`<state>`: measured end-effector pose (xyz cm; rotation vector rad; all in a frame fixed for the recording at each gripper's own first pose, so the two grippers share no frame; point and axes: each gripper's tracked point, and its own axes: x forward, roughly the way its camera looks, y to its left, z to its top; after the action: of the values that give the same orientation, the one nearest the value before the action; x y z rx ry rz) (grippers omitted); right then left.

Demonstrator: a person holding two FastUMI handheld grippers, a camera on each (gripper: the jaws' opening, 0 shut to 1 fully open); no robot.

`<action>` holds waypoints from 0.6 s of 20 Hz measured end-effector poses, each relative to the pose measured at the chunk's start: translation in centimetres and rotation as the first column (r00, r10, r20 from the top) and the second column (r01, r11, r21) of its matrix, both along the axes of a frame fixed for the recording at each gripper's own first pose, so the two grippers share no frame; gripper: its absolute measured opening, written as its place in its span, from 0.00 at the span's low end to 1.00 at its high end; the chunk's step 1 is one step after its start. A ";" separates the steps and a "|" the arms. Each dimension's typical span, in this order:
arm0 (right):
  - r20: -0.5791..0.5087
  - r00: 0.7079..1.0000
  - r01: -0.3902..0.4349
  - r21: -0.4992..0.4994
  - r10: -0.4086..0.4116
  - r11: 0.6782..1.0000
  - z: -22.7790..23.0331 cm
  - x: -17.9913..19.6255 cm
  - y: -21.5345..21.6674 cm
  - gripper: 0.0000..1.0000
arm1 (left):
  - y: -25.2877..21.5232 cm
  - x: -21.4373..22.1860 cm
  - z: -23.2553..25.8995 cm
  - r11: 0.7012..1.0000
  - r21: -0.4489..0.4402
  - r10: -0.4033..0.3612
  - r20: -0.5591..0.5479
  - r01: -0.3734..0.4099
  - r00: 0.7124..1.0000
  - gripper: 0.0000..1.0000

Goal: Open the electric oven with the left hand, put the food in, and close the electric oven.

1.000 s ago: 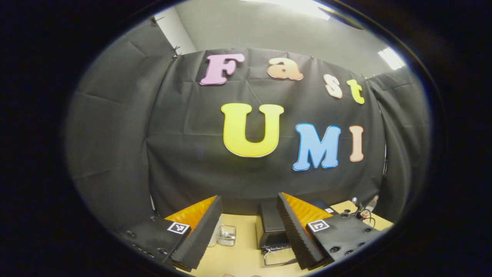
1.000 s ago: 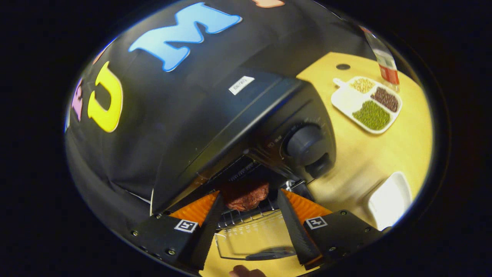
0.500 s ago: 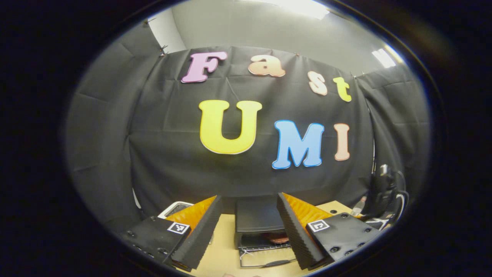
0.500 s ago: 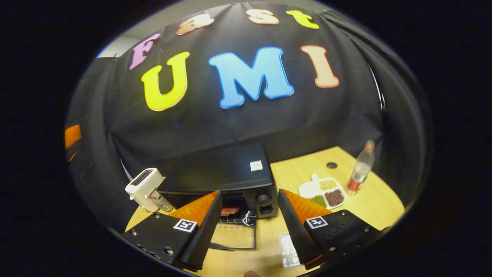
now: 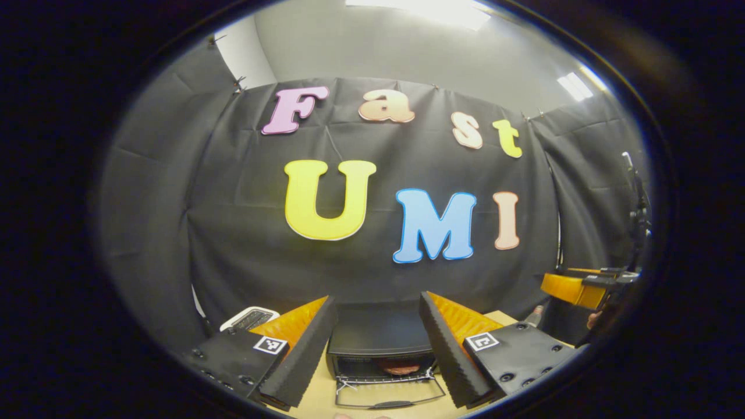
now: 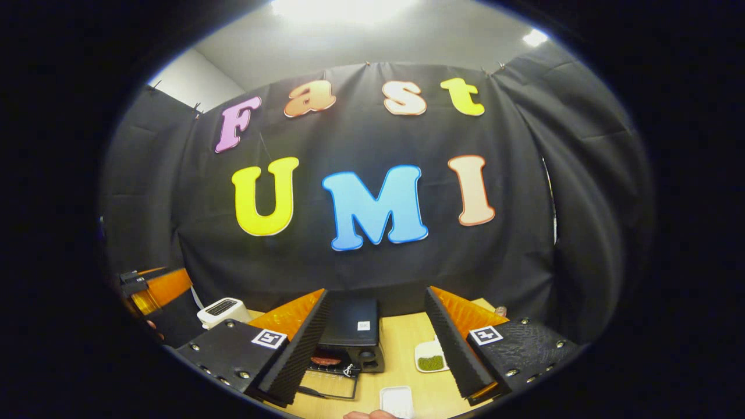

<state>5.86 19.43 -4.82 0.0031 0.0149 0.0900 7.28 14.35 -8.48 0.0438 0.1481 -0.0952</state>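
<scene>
Gripper bodies — dark, screwed plates

A square coded marker is borne by each plate of the left gripper (image 5: pixel 377 349) and right gripper (image 6: pixel 375 343) — ribbed jaws.

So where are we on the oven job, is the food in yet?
Opening and loading look done: the electric oven has its glass door folded down, and the food lies on the rack inside. Nothing is in hand: the left gripper and right gripper are open, held back from the oven. Closing the door remains.
</scene>
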 end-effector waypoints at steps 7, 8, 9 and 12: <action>0.038 0.999 -0.019 -0.003 0.019 1.000 2.1 -0.9 -2.0 0.98 | -3.8 -0.9 -4.5 0.999 0.027 -0.017 -0.115 0.020 0.993 0.99; 0.040 0.999 -0.021 -0.001 0.021 1.000 2.2 -0.8 -2.3 0.98 | -4.1 -1.0 -5.5 0.999 0.033 -0.020 -0.134 0.025 0.991 0.99; 0.039 0.999 -0.023 0.003 0.023 1.000 2.3 -0.6 -2.5 0.98 | -4.4 -1.2 -6.1 0.999 0.038 -0.023 -0.149 0.029 0.989 1.00; -0.008 0.999 -0.041 0.027 0.042 0.999 1.0 0.2 -2.8 0.98 | -4.8 -1.8 -9.0 0.998 0.052 -0.012 -0.220 0.025 0.976 1.00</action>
<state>6.10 16.65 -3.79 0.0304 0.0226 0.1316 5.52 9.56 -17.50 0.0895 0.3712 -0.1145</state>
